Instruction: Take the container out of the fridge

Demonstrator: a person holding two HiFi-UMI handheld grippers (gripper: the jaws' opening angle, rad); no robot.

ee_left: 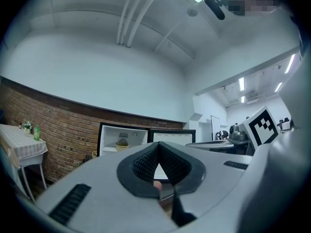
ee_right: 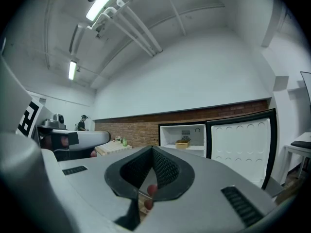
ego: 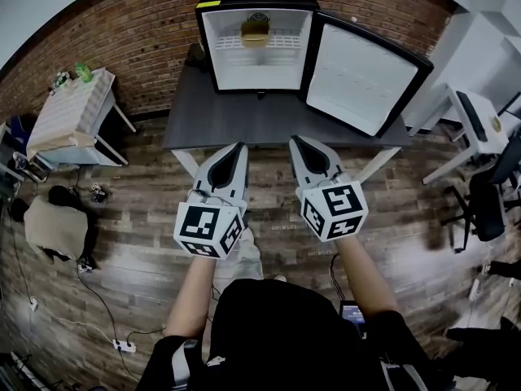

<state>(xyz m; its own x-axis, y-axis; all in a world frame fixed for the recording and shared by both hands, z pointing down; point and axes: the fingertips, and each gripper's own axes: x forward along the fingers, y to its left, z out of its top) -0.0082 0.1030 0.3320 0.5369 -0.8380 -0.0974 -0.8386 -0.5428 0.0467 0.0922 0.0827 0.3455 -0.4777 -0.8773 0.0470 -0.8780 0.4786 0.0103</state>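
A small black fridge (ego: 206,51) stands on a dark table (ego: 244,125) against the brick wall, with its door (ego: 362,78) swung open to the right. On its upper shelf sits a yellowish container (ego: 255,29), also seen small and far off in the left gripper view (ee_left: 122,142) and the right gripper view (ee_right: 183,143). My left gripper (ego: 240,147) and right gripper (ego: 295,140) hover side by side before the table's near edge, pointing at the fridge. Both are shut with nothing between the jaws, their tips meeting in the gripper views (ee_left: 158,145) (ee_right: 152,149).
A little table with a checked cloth (ego: 69,112) and a green bottle (ego: 82,72) stands at the left. A white desk (ego: 480,120) and a black office chair (ego: 488,202) are on the right. A bag (ego: 55,226) and cables lie on the wooden floor.
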